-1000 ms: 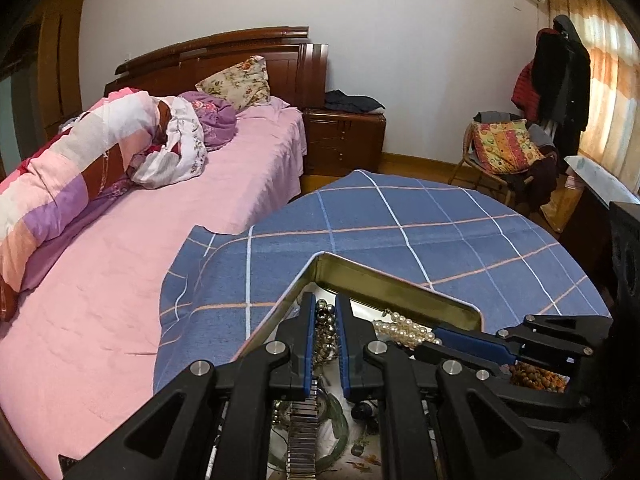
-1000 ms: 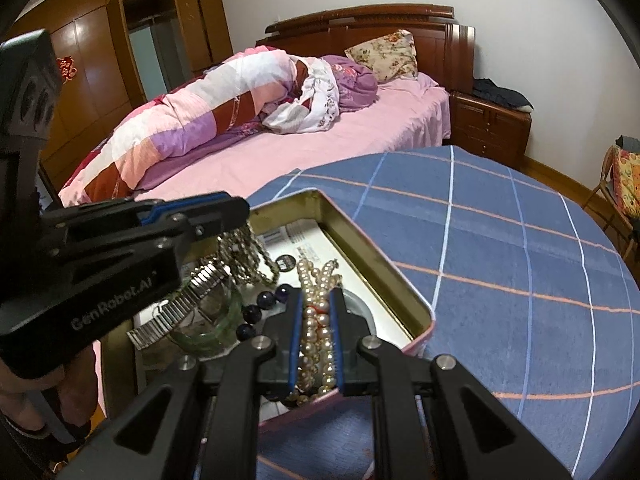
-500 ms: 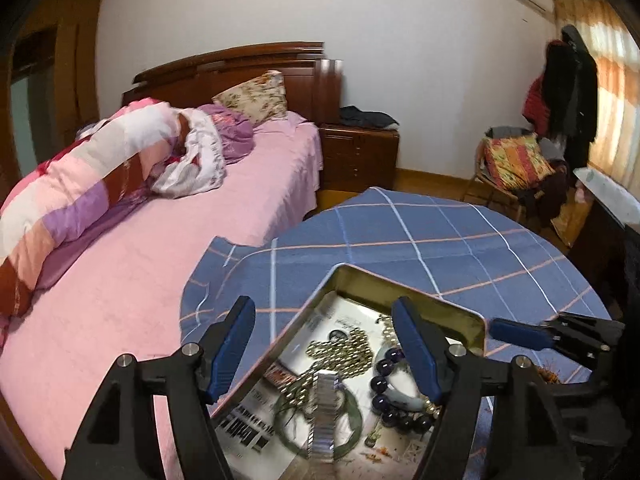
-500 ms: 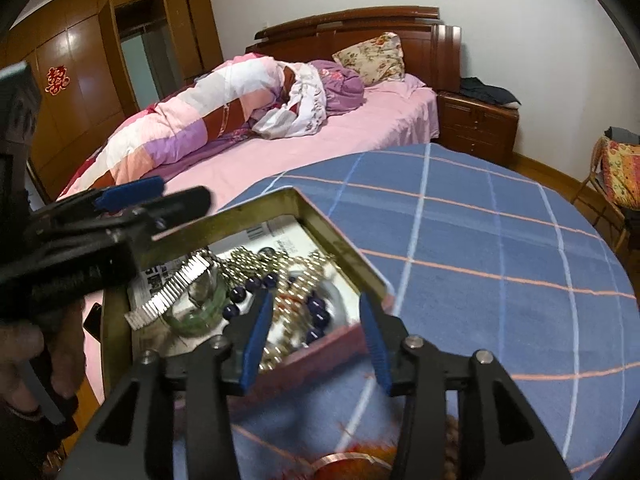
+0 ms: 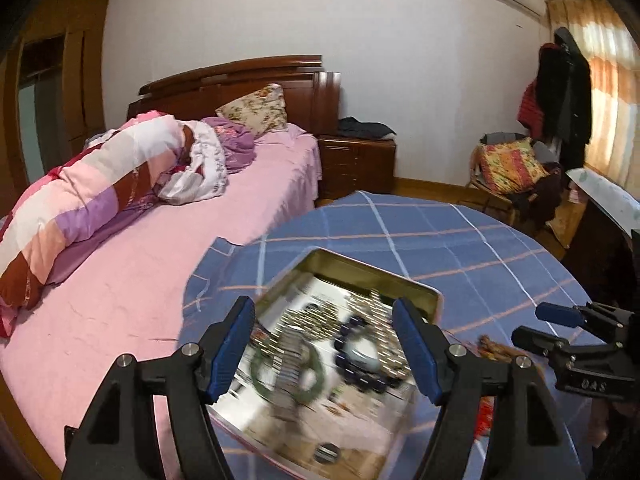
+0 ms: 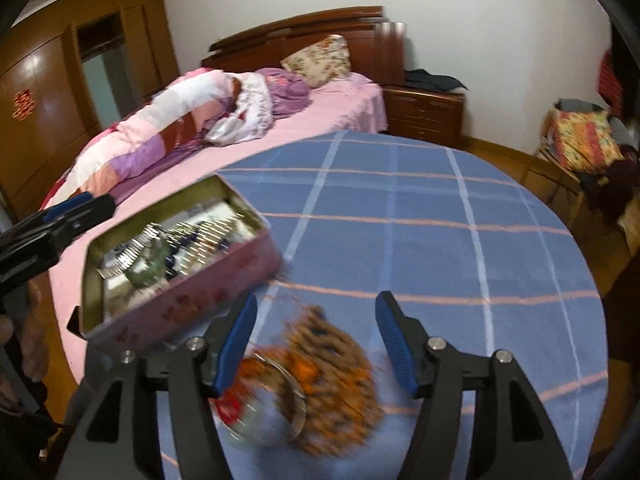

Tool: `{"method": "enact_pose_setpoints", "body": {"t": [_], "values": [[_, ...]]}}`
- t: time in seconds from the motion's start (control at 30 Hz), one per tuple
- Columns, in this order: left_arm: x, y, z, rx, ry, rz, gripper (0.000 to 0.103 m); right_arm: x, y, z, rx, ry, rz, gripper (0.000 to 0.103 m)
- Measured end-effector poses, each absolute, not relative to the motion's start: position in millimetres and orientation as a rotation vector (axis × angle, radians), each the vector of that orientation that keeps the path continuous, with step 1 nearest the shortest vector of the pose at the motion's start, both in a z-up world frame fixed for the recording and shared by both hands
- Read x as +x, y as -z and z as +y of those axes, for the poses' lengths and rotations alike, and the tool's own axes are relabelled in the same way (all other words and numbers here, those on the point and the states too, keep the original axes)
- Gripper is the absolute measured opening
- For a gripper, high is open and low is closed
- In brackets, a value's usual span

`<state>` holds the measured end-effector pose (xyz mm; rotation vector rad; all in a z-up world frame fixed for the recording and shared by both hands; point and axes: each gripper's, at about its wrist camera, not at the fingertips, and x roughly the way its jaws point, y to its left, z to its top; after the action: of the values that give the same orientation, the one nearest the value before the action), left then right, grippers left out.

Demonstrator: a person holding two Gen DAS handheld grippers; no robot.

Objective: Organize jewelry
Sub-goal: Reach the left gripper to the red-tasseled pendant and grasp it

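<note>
Both tools (image 5: 325,342) (image 6: 314,342) gape wide, gripping nothing.

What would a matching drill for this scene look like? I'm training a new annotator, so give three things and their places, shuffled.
Things:
1. tin box
2. brown bead string
3. folded quilt

Places:
a. on the pink bed
b. on the blue cloth, below the right claw
c. at the table's left edge, holding jewelry

Pairs: 1-c, 2-b, 3-a
</note>
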<state>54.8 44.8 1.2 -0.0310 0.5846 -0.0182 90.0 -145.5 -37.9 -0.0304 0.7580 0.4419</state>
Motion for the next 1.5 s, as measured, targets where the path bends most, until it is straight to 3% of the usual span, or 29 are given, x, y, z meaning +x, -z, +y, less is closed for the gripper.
{"method": "enact_pose_setpoints", "body": {"t": [0.77, 0.83, 0.97, 1.0, 1.03, 1.5], "values": [[30.2, 41.9, -48.4, 0.107, 0.220, 0.713, 0.071, 66.1, 57.5, -186.2, 0.017, -0.382, 0.769, 0.069], [32.3, 48.3, -51.1, 0.100, 0.240, 0.741, 0.054, 65.6, 58.3, -187.2, 0.022, -0.381, 0.767, 0.070], [37.4, 65.4, -54.2, 0.067, 0.274, 0.812, 0.045, 63.8, 59.8, -188.9, 0.026, -0.380, 0.767, 0.070], [38.6, 68.3, -53.9, 0.059, 0.279, 0.826, 0.029, 63.5, 59.6, -189.2, 0.025, -0.380, 0.764, 0.070], [38.9, 69.5, -54.1, 0.055, 0.292, 0.836, 0.004, 62.8, 59.6, -189.3, 0.025, -0.380, 0.762, 0.070], [22.0, -1.7, -32.1, -0.014, 0.308, 0.638, 0.004, 62.4, 58.8, -185.2, 0.007, -0.390, 0.763, 0.070]]}}
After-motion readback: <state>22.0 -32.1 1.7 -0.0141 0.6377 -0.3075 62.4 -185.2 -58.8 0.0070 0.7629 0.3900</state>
